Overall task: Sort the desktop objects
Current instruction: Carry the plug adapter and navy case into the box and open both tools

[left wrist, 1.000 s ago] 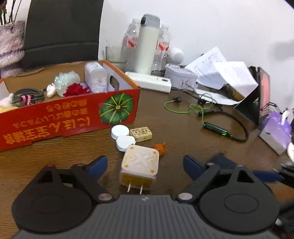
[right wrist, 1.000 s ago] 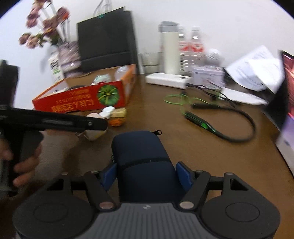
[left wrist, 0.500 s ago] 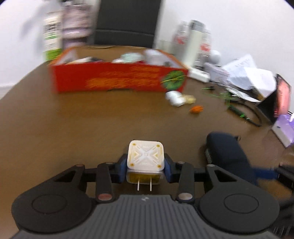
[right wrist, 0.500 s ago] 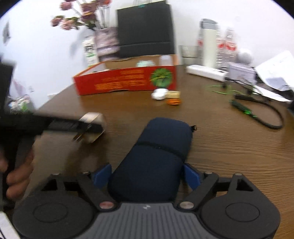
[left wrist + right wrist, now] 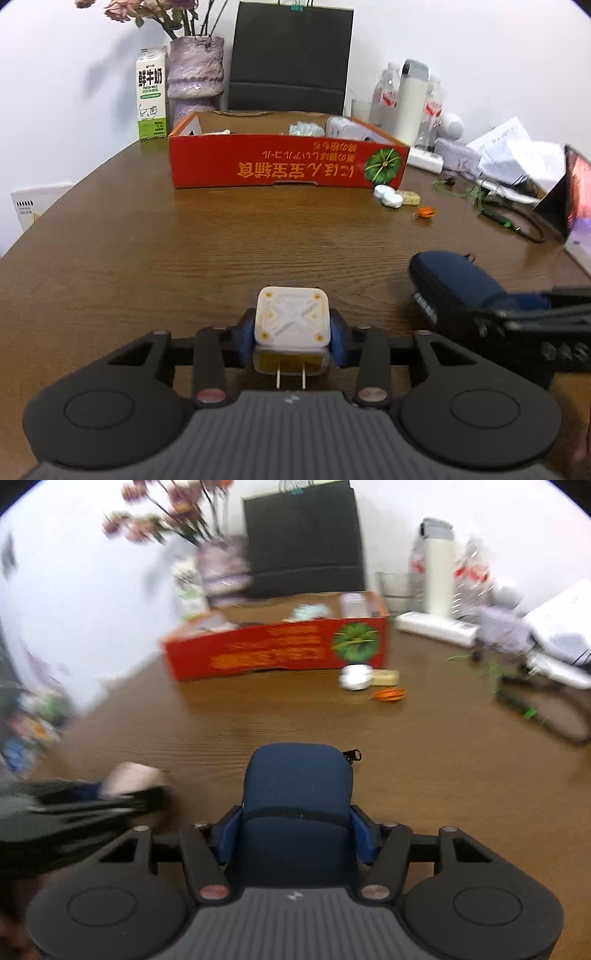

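Far left, at the bench (image 5: pixel 147 251) rear edge, a milk carton (image 5: pixel 151 101) stands just beside a vase (image 5: pixel 195 74) of dried flowers. To their right lies the open red cardboard box (image 5: pixel 288 166), long side facing the cameras, with several small items inside (their kind cannot be told). A black bag (image 5: pixel 291 59) stands behind it.

The left tool (image 5: pixel 291 338) is clenched on the white charger plug (image 5: pixel 291 319): one blue pad presses each side, and the two prongs point back toward the camera. The plug is held above the bench, well short of the box.

Off the box's right front corner, two white round cases (image 5: pixel 388 195), a small yellowish block (image 5: pixel 410 198) and an orange item (image 5: pixel 426 212) lie close together on the bench.

Further right, the right tool (image 5: pixel 297 829) grips the dark blue zip pouch (image 5: pixel 299 786) on both flanks, its zip pull at the far right corner. Both tools sit side by side, near each other. A green-and-black cable (image 5: pixel 517 225) and loose papers (image 5: pixel 517 151) occupy the bench's right end.
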Tool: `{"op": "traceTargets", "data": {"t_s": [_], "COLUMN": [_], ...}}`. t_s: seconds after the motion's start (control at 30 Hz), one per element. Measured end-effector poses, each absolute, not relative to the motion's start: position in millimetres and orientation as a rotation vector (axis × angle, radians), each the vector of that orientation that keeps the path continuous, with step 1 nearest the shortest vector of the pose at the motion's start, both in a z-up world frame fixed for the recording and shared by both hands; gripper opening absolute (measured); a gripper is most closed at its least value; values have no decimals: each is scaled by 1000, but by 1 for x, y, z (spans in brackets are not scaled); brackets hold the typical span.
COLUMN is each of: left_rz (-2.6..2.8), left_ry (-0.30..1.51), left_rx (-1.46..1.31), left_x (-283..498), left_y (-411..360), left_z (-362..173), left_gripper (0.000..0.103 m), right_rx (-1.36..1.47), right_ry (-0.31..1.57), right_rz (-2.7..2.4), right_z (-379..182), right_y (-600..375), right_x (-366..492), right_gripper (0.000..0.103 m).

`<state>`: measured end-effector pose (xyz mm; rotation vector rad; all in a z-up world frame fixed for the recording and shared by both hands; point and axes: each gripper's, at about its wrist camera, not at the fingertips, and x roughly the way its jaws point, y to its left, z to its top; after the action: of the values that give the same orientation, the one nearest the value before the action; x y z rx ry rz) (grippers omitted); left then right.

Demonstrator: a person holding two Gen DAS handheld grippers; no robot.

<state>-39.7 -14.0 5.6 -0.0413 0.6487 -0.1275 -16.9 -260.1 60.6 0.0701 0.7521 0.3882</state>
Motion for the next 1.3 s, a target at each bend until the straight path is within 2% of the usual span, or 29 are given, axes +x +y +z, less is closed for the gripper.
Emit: {"op": "traceTargets", "data": {"t_s": [0.13,0.27,0.43,0.53,0.7,0.87,0.93,1.0,1.1,1.17,1.2,1.3], "left_rz": [-142,-163,-185,-224,-214,-189,-187,-191,-185,-178,-161,-167], "left_ry": [603,527,494,591,782,922,936,936,883,864,860,865], "left_rx": [-112,-152,-192,-205,-163,-119,-134,-188,-229,-180,-155,-137], "left_x": [-55,-31,60,143,259,327,341,349,355,356,356,353], "left_y": [-4,10,30,35,14,0,2,9,22,22,21,23], "left_z": [19,55,110,130,110,61,48,45,51,55,57,68], "left_gripper": [39,39,39,39,39,40,40,40,58,76,77,80], "right_rx": [83,113,9,-69,-157,-251,-258,-225,-137,-139,-146,-162], "right_ry": [720,679,636,704,1030,1283,1270,1153,1022,1037,1040,1014], "right_rz": [438,486,406,367,331,304,290,316,373,355,357,353], "right_z": [80,110,152,169,152,109,101,103,93,76,69,74], "right_y": [-256,-257,-252,-241,-209,-176,-164,-158,-162,-162,-162,-164], "right_x": [-45,-31,60,148,295,361,372,370,363,363,363,354], "right_gripper": [59,59,59,59,59,59,59,59,63,69,72,72]}}
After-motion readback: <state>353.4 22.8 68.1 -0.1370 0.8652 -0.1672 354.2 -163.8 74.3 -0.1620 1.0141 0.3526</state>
